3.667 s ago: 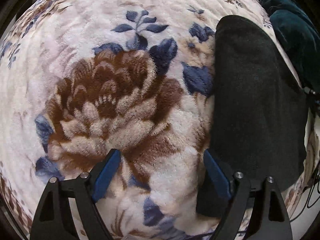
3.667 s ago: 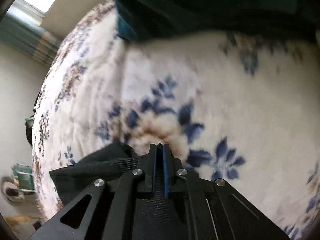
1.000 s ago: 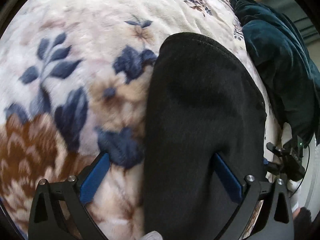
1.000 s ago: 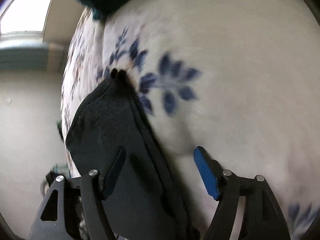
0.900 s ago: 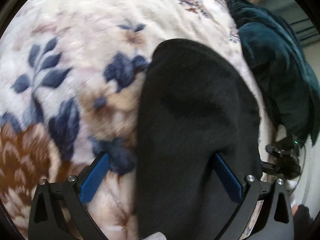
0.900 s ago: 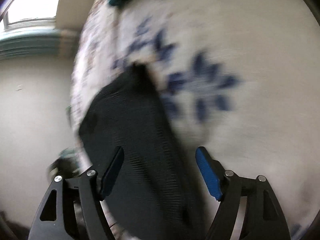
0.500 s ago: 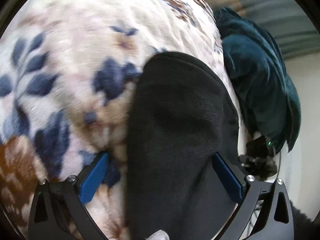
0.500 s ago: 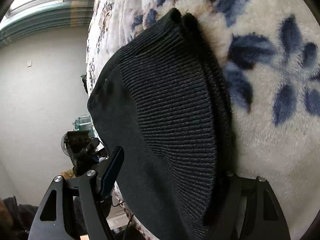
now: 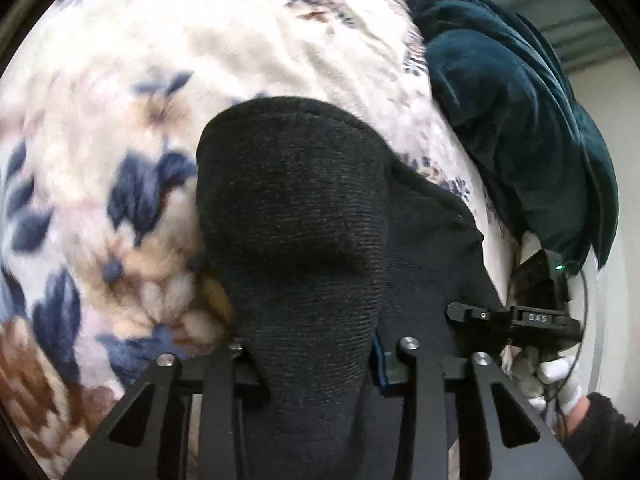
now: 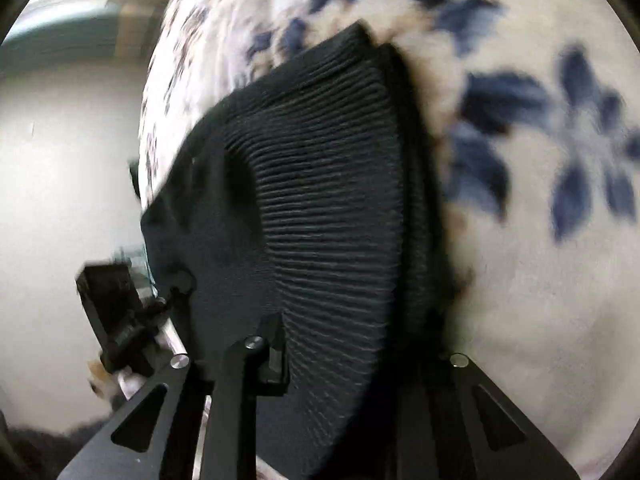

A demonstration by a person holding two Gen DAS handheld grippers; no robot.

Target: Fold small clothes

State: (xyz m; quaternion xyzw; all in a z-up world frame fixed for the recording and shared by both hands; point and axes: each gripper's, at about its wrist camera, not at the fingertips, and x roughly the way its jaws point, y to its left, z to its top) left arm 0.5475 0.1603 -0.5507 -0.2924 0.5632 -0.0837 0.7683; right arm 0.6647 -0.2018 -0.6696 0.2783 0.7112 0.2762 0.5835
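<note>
One black sock [image 9: 304,208], perhaps two, layered

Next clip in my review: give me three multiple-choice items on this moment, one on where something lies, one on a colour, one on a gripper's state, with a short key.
1. Where does the teal fabric heap lie in the left wrist view?
A. Under the gripper
B. Upper right, beyond the black sock
C. Lower left

2. What colour are the leaf prints on the floral blanket?
A. Red
B. Green
C. Dark blue

3. What is the left gripper doing?
A. Shut on the sock
B. Wide open above bare blanket
C. Holding the teal fabric

Key: 1 B, the heap sits at the blanket's far right edge. 2 C, navy leaves show in both views. 3 A, its fingers pinch the knit; the right gripper likewise clamps the ribbed cuff.
</note>
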